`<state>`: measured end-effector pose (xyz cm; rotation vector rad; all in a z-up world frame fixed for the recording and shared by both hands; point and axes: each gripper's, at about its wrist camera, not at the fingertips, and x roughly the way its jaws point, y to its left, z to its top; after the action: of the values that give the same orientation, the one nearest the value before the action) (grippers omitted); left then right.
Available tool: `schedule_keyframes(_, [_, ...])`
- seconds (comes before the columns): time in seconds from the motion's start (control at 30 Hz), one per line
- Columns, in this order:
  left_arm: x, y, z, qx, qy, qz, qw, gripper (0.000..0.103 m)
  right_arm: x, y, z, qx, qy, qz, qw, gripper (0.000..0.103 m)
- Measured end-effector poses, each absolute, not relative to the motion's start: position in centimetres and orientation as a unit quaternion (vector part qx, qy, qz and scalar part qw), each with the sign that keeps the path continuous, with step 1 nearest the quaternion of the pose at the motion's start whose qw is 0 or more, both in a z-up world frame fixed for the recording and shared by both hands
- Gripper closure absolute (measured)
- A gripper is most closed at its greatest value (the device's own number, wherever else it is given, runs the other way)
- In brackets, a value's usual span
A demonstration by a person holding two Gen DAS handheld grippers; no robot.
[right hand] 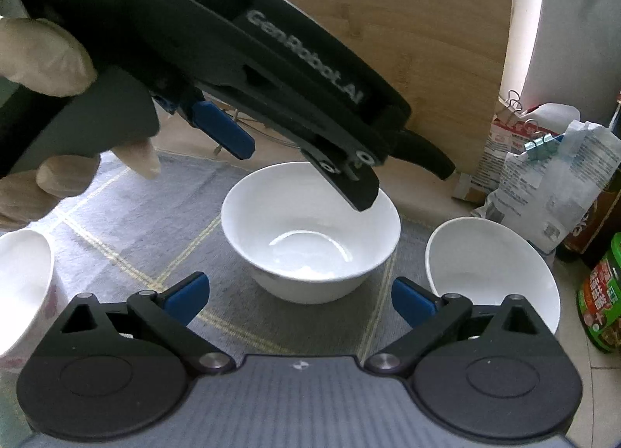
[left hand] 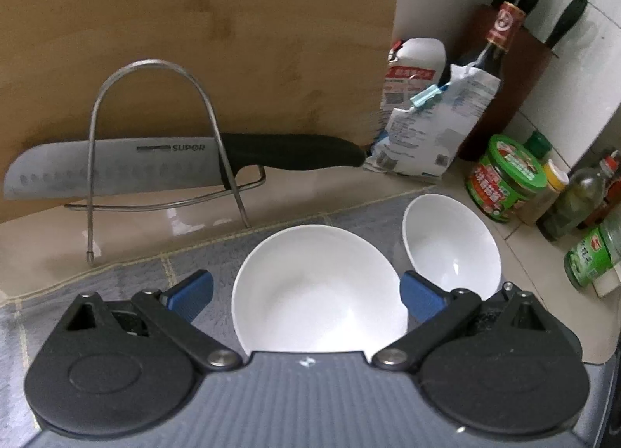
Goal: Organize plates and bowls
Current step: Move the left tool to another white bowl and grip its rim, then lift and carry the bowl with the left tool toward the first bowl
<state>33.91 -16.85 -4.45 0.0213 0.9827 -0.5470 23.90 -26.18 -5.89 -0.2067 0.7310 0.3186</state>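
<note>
A white bowl [left hand: 318,293] [right hand: 310,230] stands upright on the grey mat [left hand: 155,277]. My left gripper [left hand: 306,294] [right hand: 302,176] is open and hovers over it, blue pads [left hand: 192,293] on either side of the rim; whether they touch it I cannot tell. My right gripper [right hand: 299,298] is open too, just short of the same bowl, with nothing between its fingers. A second white bowl [left hand: 452,246] [right hand: 493,273] leans tilted to the right. A third white bowl [right hand: 23,281] shows at the left edge of the right wrist view.
A wire rack [left hand: 155,137] holds a knife [left hand: 116,168] against a wooden cutting board [left hand: 233,40] behind the mat. Clipped bags [left hand: 423,110], a dark bottle [left hand: 500,44], a knife block and green jars [left hand: 504,180] crowd the right. A gloved hand [right hand: 50,60] holds the left gripper.
</note>
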Motion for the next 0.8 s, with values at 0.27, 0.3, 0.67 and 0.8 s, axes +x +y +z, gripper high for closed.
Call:
schedule_keyframes(0.27, [35.1,-17.4,-5.7,0.010,0.478,-0.261,0.839,0.005,24.8,-26.0,-6.1,-0.110,0.348,0.159,0.917,0.002])
schedule_keyframes(0.3, [35.2,-17.4,-5.8,0.010,0.479,-0.262,0.837,0.006,24.8,-26.0,-6.1,-0.111,0.348,0.160,0.917,0.003])
schedule_keyframes(0.67, [35.6,-17.8,-6.2,0.007,0.480,-0.272,0.834,0.007,25.5,-26.1,-6.2,-0.113,0.344,0.165,0.917,0.006])
schedule_keyframes(0.8, [35.7,-17.9,-6.3,0.002,0.483,-0.277,0.831,0.017,25.6,-26.2,-6.1,-0.108,0.343,0.168,0.918,0.006])
